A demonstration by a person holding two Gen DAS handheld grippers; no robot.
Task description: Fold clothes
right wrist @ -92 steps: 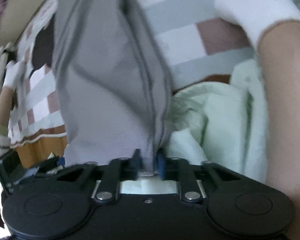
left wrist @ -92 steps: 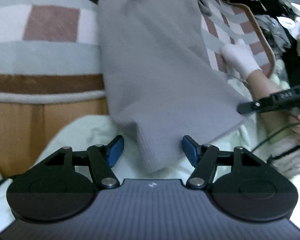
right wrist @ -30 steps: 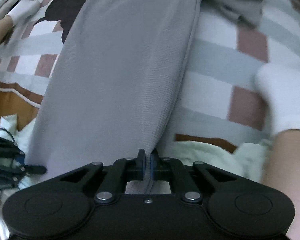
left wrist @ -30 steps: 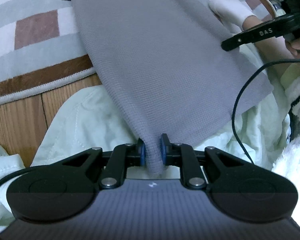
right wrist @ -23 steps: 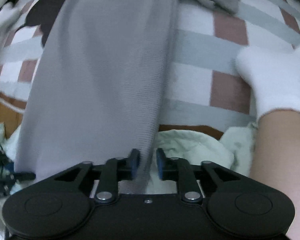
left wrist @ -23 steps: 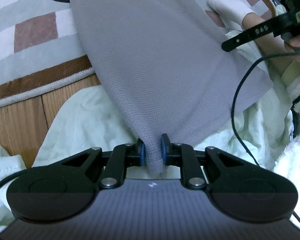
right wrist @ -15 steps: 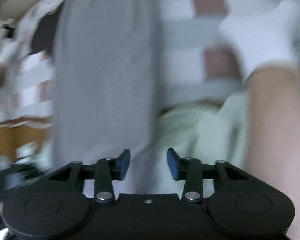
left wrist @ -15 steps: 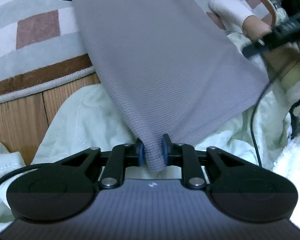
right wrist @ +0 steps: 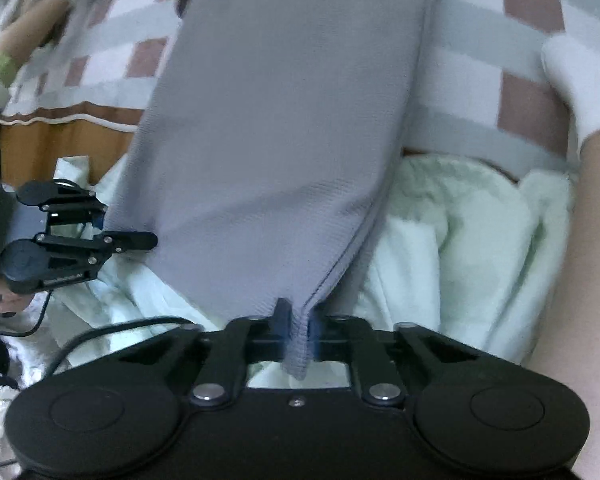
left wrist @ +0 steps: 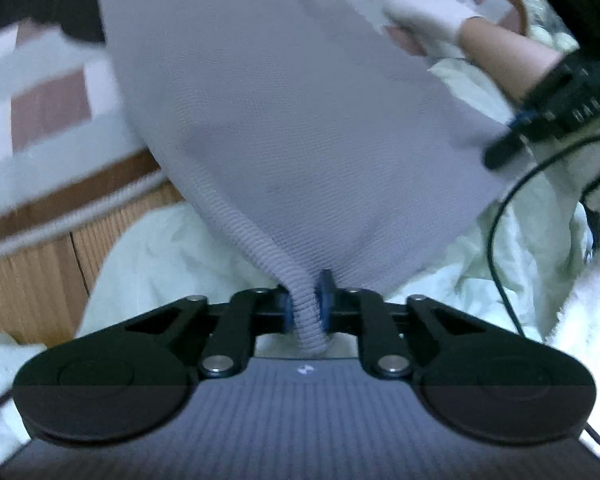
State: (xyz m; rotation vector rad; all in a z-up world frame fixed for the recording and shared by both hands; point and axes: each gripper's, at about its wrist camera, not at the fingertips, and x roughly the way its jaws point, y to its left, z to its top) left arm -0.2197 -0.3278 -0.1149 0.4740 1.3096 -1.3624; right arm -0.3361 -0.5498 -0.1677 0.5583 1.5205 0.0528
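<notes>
- Jaws of left gripper (left wrist: 305, 306) closed on the ribbed hem corner of the grey garment (left wrist: 284, 104); jaws of right gripper (right wrist: 298, 326) closed on the other corner, at the side seam.
- Garment stretched away over the checked rug (right wrist: 476, 92), near end raised above pale green bedding (right wrist: 452, 236).
- Keep both corners level and taut; no slack between.
- Far end blurred, probably bunched: lay down slowly, away from the white sock (right wrist: 576, 80).

I see matt grey knit cloth (left wrist: 300, 120) with a ribbed hem, a woolly checked rug (left wrist: 48, 92), grainy wood floor (left wrist: 28, 288).
</notes>
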